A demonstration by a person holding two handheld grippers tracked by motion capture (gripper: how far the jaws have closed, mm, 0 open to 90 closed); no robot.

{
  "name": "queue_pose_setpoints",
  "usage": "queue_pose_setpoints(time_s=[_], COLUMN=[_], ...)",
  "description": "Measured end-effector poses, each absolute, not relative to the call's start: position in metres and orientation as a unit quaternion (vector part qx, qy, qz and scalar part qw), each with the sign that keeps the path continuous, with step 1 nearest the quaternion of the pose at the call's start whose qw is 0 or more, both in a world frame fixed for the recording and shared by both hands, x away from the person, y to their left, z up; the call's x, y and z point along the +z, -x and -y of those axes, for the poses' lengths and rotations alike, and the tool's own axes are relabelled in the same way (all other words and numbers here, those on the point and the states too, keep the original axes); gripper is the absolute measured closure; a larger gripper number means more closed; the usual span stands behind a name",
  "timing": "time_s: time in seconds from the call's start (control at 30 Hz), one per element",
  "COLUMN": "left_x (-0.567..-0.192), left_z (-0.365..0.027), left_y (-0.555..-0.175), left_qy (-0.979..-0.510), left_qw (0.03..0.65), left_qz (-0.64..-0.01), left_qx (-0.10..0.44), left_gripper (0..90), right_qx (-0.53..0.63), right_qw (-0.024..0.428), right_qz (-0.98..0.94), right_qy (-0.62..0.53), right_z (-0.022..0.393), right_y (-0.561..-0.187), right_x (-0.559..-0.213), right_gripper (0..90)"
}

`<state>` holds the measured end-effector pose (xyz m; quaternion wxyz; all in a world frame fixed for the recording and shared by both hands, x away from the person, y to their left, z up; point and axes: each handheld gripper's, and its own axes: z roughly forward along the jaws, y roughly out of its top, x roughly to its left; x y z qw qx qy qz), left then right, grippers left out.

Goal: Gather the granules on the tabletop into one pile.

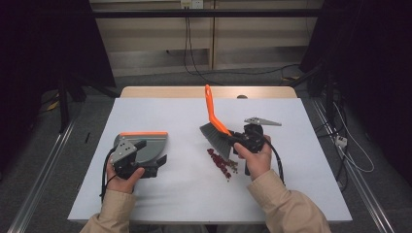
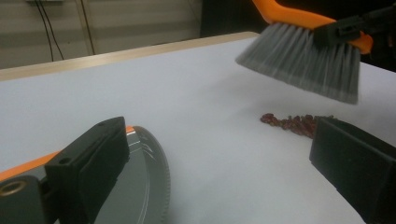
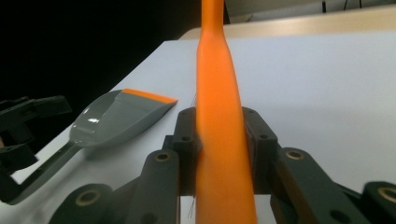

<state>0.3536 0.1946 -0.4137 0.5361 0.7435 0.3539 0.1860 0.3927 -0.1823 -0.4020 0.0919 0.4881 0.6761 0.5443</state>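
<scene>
The right gripper (image 1: 236,139) clamps the light, stiff hand brush (image 1: 216,128) by its slippery orange handle, just above the loose red crumbs (image 1: 221,164). The left gripper (image 1: 156,165) pinches the dustpan (image 1: 142,145) handle, well left of the crumbs.

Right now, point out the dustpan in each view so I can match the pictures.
High view: dustpan at left on the table, by the left tongs.
Left gripper view: dustpan at bottom left, behind the left jaw.
Right gripper view: dustpan at middle left.
Shared landmark: the orange-handled brush.
</scene>
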Motion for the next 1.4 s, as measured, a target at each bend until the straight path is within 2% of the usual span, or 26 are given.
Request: queue_pose_setpoints(time_s=[0.23, 0.37, 0.9, 1.4], left_x=[-0.415, -0.415, -0.416, -0.417], left_z=[-0.194, -0.195, -0.195, -0.197], left_y=[-0.355, -0.355, -0.356, -0.357], left_qy=[-0.744, -0.744, -0.743, -0.744], left_qw=[0.536, 0.536, 0.536, 0.534], left_qz=[-0.353, -0.355, -0.359, -0.359], left_qx=[0.184, 0.184, 0.179, 0.178], left_gripper=[4.5, 4.5, 4.5, 4.4], right_qx=[0.515, 0.505, 0.475, 0.449], right_qw=[0.145, 0.161, 0.156, 0.127], right_qz=[-0.726, -0.753, -0.847, -0.880], right_qy=[-0.431, -0.391, -0.182, -0.089], right_z=[0.192, 0.196, 0.190, 0.180], right_y=[-0.423, -0.435, -0.454, -0.433], right_x=[-0.411, -0.422, -0.438, -0.436], right_gripper=[71.0, 70.9, 70.9, 70.2])
